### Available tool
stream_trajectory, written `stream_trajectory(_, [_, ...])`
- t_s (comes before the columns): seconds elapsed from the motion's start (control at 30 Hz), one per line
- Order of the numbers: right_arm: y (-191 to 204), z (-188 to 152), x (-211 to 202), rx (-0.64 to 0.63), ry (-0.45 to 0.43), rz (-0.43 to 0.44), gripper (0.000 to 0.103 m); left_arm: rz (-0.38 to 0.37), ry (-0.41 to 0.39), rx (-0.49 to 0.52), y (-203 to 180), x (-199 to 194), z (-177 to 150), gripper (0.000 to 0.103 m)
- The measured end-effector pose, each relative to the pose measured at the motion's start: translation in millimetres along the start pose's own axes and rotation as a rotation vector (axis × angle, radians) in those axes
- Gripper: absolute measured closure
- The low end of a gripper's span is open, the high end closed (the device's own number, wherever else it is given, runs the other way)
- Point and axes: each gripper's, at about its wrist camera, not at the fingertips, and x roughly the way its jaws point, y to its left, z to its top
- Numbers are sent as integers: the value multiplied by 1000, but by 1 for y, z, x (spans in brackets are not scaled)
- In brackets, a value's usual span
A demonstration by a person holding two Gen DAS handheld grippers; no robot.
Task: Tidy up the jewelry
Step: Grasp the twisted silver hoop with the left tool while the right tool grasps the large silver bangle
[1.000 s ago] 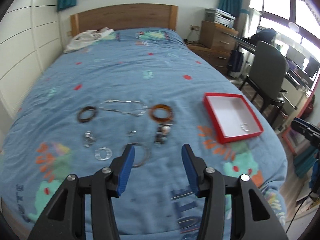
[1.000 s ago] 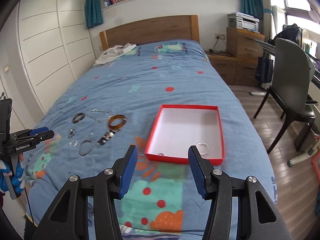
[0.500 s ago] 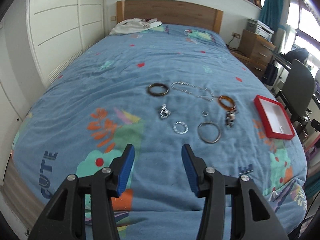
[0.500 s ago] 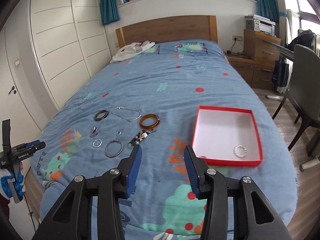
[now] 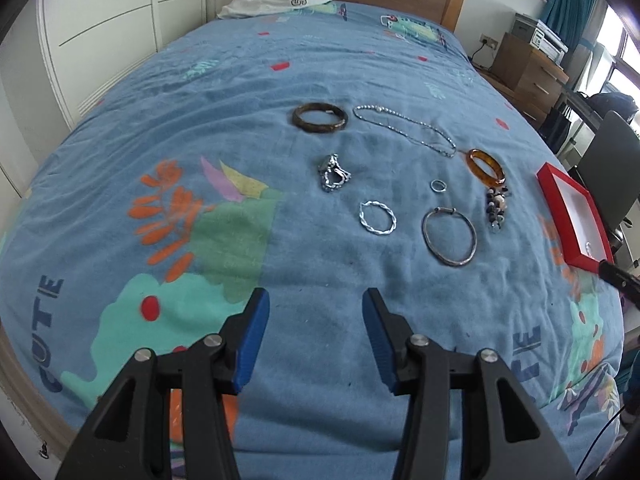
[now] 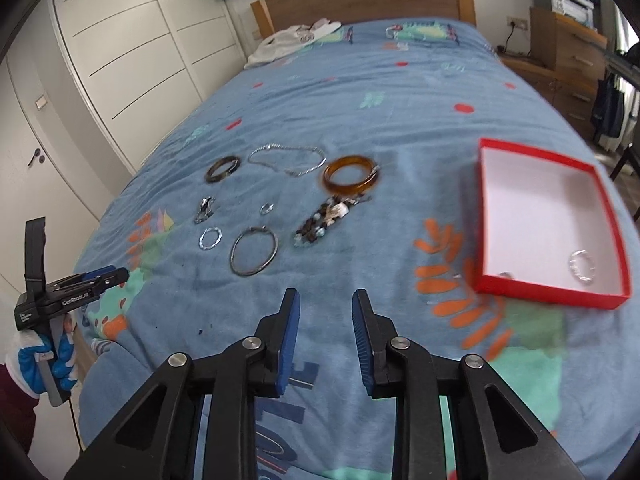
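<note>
While the left gripper (image 5: 316, 334) hangs over the bed (image 5: 120, 128) with its jaws spread wide and nothing between them, the jewelry lies ahead of it, well apart: a twisted silver ring (image 5: 377, 217) nearest, the thin silver bangle (image 5: 449, 236) just right of that ring, and a dark bangle (image 5: 319, 117) and a chain necklace (image 5: 404, 128) beyond. From the right wrist, the right gripper (image 6: 326, 322) has just been closing its jaws, a narrow gap left with nothing in it; the thin silver bangle (image 6: 253, 251) lies ahead to its left, the red box (image 6: 548, 298) ahead to its right, holding a small ring (image 6: 582, 266).
</note>
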Motion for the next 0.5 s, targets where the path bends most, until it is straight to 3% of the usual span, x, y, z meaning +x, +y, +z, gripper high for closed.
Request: stream_trajectory(0.5, [45,24,122,-52,158,128,80,-55,72,16,-22,89,52,59])
